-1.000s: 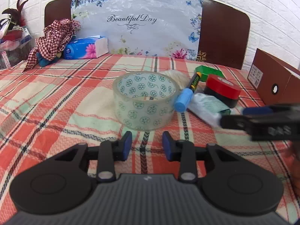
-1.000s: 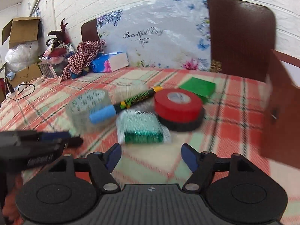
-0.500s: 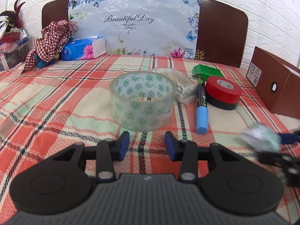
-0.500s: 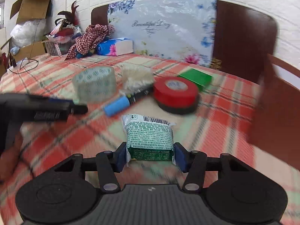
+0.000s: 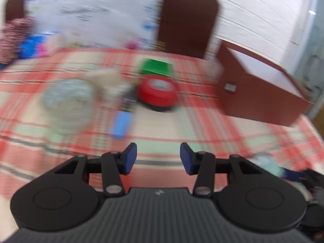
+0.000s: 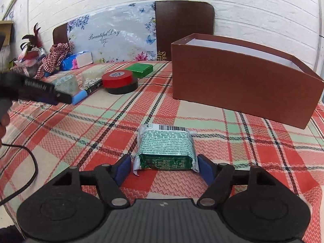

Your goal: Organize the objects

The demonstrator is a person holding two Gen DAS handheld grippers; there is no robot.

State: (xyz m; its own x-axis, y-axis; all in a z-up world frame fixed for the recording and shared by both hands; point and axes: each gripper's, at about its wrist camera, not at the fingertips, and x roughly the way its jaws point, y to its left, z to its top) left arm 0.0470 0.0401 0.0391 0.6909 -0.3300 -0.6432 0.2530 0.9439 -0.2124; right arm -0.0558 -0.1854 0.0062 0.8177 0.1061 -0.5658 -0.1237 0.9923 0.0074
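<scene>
The plaid-covered tabletop [image 6: 253,151] carries everything, and judging by how things lie, the organizing has hardly begun. The open brown box [image 6: 243,85] stands at the far right. It looks like the likely place for the things, though what it holds cannot be seen. Nothing stands between it and the packet, only bare cloth.

Far left, well apart from the box, the loose things lie in a cluster:
- a red tape roll [image 6: 117,79] stacked on a black one
- a clear tape roll [image 6: 65,84]
- a flat green box [image 6: 139,68]
- a bag of cotton swabs [image 6: 92,77]
- a blue-capped marker [image 6: 81,96]

A tissue pack [image 6: 77,60] and a checked cloth [image 6: 54,56] sit against the back board.

The green packet [image 6: 165,147] lies flat on the cloth, near the front. It sits between the fingers of the right gripper [image 6: 164,169], which have just been opening and stand beside it without pressing.

The left gripper [image 5: 158,158] has also been opening. Its fingers are apart and empty, and they face the cluster.
</scene>
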